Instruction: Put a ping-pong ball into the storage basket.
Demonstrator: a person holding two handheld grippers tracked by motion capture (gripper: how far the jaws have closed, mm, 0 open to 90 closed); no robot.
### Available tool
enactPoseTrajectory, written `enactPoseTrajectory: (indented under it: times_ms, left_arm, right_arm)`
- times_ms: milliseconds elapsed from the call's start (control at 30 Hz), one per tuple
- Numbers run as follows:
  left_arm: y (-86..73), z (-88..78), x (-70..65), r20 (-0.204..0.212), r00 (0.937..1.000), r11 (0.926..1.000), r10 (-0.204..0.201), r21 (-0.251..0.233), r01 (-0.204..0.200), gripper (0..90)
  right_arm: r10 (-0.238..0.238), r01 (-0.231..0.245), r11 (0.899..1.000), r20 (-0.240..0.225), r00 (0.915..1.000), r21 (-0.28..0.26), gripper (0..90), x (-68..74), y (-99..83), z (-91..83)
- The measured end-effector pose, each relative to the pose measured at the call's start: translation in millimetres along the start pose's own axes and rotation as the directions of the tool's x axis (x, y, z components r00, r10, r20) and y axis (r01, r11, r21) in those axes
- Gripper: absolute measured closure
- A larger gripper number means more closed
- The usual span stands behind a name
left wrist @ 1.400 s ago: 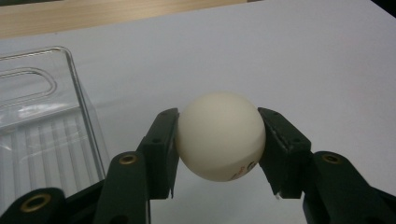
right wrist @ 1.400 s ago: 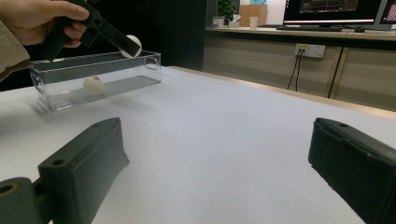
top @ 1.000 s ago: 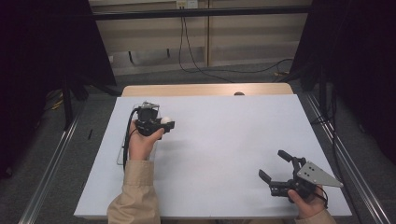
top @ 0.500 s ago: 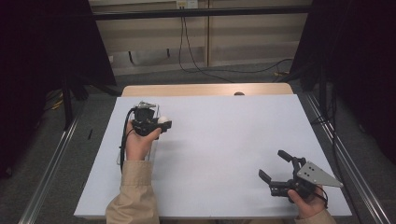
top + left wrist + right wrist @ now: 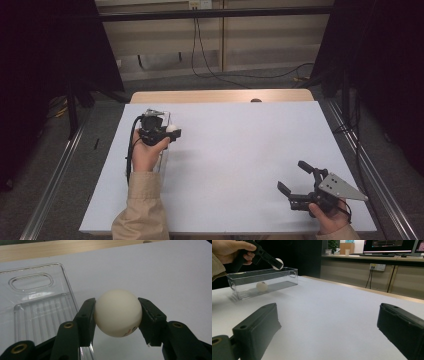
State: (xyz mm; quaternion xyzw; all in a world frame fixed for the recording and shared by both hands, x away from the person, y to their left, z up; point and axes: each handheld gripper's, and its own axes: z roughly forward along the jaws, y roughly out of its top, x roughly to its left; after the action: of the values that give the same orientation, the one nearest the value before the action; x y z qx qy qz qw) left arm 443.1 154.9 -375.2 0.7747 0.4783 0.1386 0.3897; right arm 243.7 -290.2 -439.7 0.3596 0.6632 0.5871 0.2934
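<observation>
Since the earlier frames the left gripper [image 5: 172, 134] had swung slightly toward the clear tray [image 5: 37, 305], jaws clamped on a white ball [image 5: 117, 312] above the tray's edge. Opposite, the right gripper [image 5: 295, 180] rested wide open, empty.

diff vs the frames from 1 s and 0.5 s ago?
Nothing visibly changed. The left gripper keeps its jaws shut on the white ball at the clear plastic tray. The right gripper stays open at the table's near right corner. A second white ball lies in the tray.
</observation>
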Motion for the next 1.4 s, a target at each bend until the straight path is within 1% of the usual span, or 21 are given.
enactPoseTrajectory:
  times_ms: [100, 467, 533, 633, 767, 1033, 1067, 1200, 1400]
  left_arm:
    - [-0.2, -1.0, 1.2, -0.004, 1.0000, 1.0000, 0.006, -0.003, -0.006, 51.0]
    - [-2.1, -5.3, 7.7, -0.024, 0.9997, 0.9998, -0.009, -0.016, 0.009, 51.1]
    - [-2.8, -4.3, 8.7, -0.024, 0.9997, 0.9998, -0.011, -0.014, 0.011, 51.0]
    - [-3.2, -3.7, 9.8, -0.035, 0.9994, 1.0000, -0.005, -0.008, 0.005, 51.0]
    - [-4.0, -4.8, 11.7, -0.044, 0.9990, 0.9999, -0.008, -0.007, 0.008, 51.0]
    - [-4.8, -9.4, 16.0, -0.062, 0.9979, 0.9996, -0.020, -0.023, 0.019, 51.0]
    - [-5.0, -10.3, 17.1, -0.066, 0.9977, 0.9997, -0.016, -0.020, 0.014, 51.0]
    - [-5.7, -12.8, 20.3, -0.075, 0.9969, 0.9993, -0.025, -0.030, 0.023, 51.0]
    - [-6.6, -15.6, 24.1, -0.087, 0.9959, 0.9992, -0.023, -0.034, 0.020, 51.0]
  right_arm:
    - [0.001, -0.001, 1.000, -0.001, 1.0000, 0.001, 3.0, 0.2, 0.0, 0.2]
    - [-0.001, 0.001, 1.000, -0.001, 1.0000, 0.000, 3.0, 0.3, 0.0, 0.3]
    - [0.000, 0.000, 1.000, 0.000, 1.0000, 0.001, 3.0, 0.3, -0.1, 0.4]
    - [0.000, 0.000, 1.000, -0.001, 1.0000, 0.000, 3.0, 0.3, -0.1, 0.3]
    - [0.001, -0.001, 1.000, 0.000, 1.0000, 0.000, 3.0, 0.2, -0.1, 0.3]
    - [0.002, -0.002, 1.000, 0.000, 1.0000, 0.000, 3.0, 0.1, -0.2, 0.5]
    - [0.001, -0.001, 1.000, 0.000, 1.0000, 0.001, 3.0, 0.0, -0.2, 0.6]
    - [-0.001, 0.001, 1.000, 0.000, 1.0000, 0.000, 3.0, -0.2, -0.3, 0.7]
    - [-0.001, 0.001, 1.000, 0.001, 1.0000, 0.001, 3.0, -0.2, -0.6, 1.1]
